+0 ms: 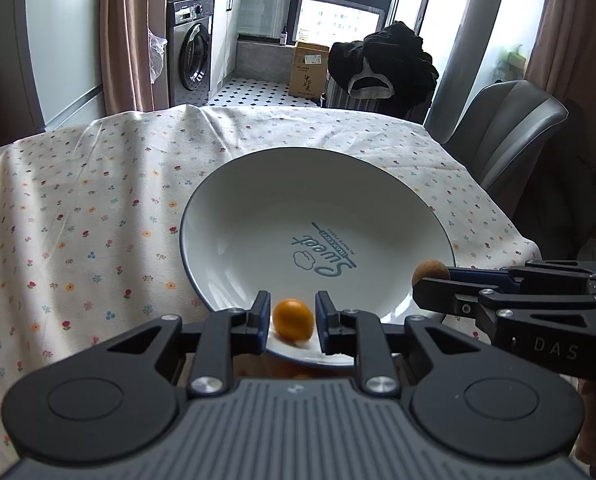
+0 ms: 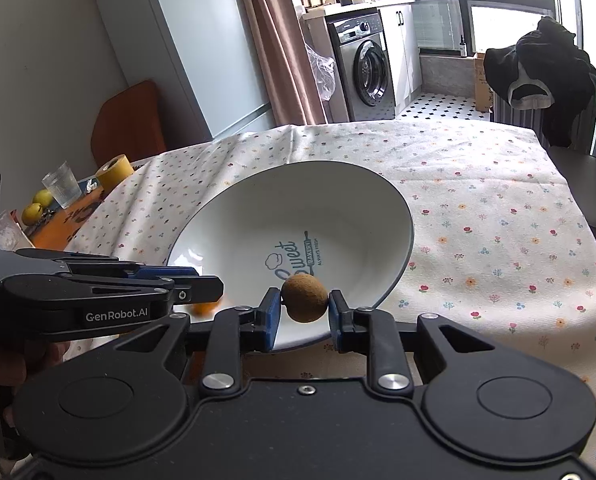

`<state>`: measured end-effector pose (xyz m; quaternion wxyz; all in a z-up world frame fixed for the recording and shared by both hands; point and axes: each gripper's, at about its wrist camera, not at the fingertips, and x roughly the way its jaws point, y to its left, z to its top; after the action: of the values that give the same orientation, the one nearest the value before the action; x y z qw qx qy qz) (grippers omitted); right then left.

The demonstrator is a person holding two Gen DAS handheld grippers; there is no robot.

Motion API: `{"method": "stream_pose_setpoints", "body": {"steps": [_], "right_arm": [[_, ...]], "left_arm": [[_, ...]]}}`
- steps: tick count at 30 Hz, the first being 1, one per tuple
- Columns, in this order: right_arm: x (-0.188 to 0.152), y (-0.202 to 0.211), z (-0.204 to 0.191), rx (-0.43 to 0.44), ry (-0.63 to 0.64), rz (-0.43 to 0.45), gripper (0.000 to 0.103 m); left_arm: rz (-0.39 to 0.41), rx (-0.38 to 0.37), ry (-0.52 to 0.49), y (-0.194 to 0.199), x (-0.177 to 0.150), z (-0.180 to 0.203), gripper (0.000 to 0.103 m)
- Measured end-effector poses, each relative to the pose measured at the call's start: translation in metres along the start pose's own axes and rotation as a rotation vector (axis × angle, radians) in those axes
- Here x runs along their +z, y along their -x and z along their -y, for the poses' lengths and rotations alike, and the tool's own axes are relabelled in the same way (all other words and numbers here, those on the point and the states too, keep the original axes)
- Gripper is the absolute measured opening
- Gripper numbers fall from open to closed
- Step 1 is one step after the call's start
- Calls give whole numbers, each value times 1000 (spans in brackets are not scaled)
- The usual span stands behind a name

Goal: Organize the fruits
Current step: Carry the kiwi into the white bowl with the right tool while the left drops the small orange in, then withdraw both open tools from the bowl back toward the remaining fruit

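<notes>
A white deep plate printed "Sweet" lies on the floral tablecloth. A small orange fruit sits at the plate's near rim between the fingers of my left gripper. The gripper is open, with a narrow gap on each side of the fruit. My right gripper is shut on a brown kiwi, held just above the near rim of the plate. In the left wrist view the right gripper comes in from the right with the kiwi at its tip. The orange fruit shows blurred under the left gripper.
A grey chair stands at the table's right side. Beyond the far edge a black garment is draped. At the table's left end are a glass, a yellow tape roll and two yellow-green fruits.
</notes>
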<state>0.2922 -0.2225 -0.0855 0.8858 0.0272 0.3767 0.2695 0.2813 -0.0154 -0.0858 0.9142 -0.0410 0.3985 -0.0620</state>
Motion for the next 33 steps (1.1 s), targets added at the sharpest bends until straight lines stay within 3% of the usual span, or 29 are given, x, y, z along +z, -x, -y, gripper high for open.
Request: {"method": "stream_pose_setpoints", "body": {"steps": [7, 11, 18, 20, 22, 27, 33], "right_arm": [[0, -5, 1, 4, -11, -14, 25], [0, -2, -2, 0, -9, -4, 36], [-1, 21, -2, -10, -22, 56, 67], [-2, 28, -1, -10, -27, 69, 73], [-3, 37, 0, -6, -40, 97, 86], [-4, 56, 0, -9, -56, 147, 100], [-11, 72, -1, 16, -72, 163, 103]], "left_arm": [[32, 22, 23, 20, -1, -7, 29], [60, 47, 56, 35, -5, -13, 53], [134, 97, 87, 65, -12, -16, 83], [154, 106, 97, 74, -15, -16, 85], [169, 102, 117, 81, -18, -18, 88], [195, 93, 148, 98, -27, -21, 91], [206, 92, 176, 115, -37, -23, 94]]}}
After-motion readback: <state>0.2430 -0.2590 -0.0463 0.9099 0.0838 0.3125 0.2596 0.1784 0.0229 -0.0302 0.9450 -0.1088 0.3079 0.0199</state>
